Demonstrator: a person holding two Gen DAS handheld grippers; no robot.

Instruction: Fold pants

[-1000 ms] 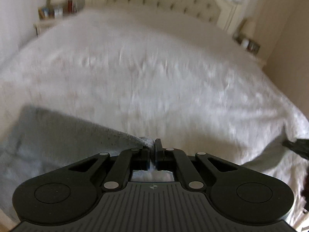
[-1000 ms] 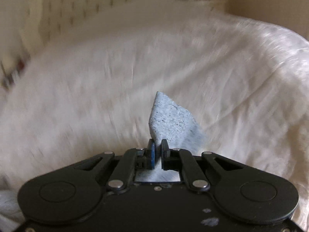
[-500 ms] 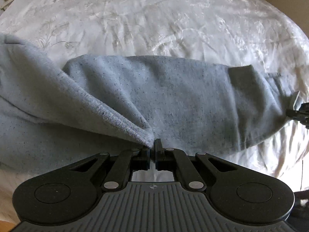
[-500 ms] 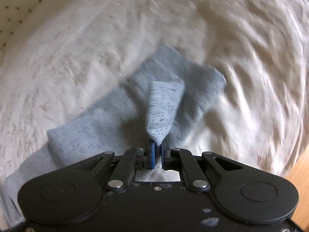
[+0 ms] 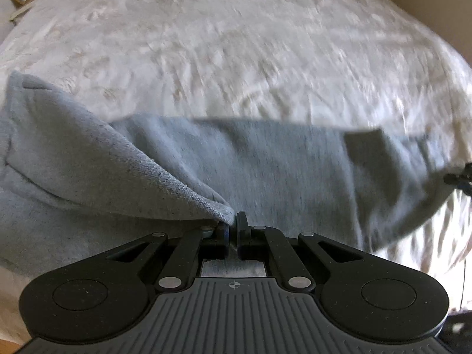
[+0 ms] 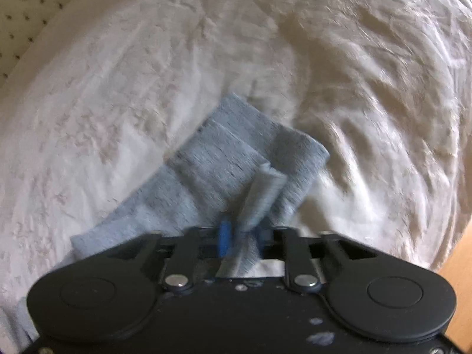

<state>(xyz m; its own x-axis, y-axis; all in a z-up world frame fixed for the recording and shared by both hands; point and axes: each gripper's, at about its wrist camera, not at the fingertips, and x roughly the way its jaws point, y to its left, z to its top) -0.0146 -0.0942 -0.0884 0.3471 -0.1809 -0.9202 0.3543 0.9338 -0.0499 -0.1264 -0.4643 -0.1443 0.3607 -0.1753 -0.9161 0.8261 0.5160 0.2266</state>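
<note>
The grey pants lie across the near part of the bed, stretched sideways on its white cover, with the wider waist part at the left and a leg running out to the cuffed end at the right.

At the left, a flap of the cloth rises in a ridge from the bed up to the left gripper, whose fingers are pressed together and pinch the hemmed corner of that flap. One layer is lifted off the layer beneath, so the fold looks part-way done on this side.

Further right, in the right wrist view, the cuffed end of the pants lies flat on the cover near the bed's edge. The right gripper has a doubled strip of the cuff standing between its fingers, which show a gap, and the cloth no longer looks tightly squeezed. I judge this end is being let go.

The fabric looks like soft, thick sweatpant knit: light, limp, not slippery, nothing to break. It will sag and drag wherever it is not held, and layers cling to each other. Best taken at firm edges, the hem, cuff or waistband corner, pinching both layers together, and laid down slowly so the fold lands square.
</note>
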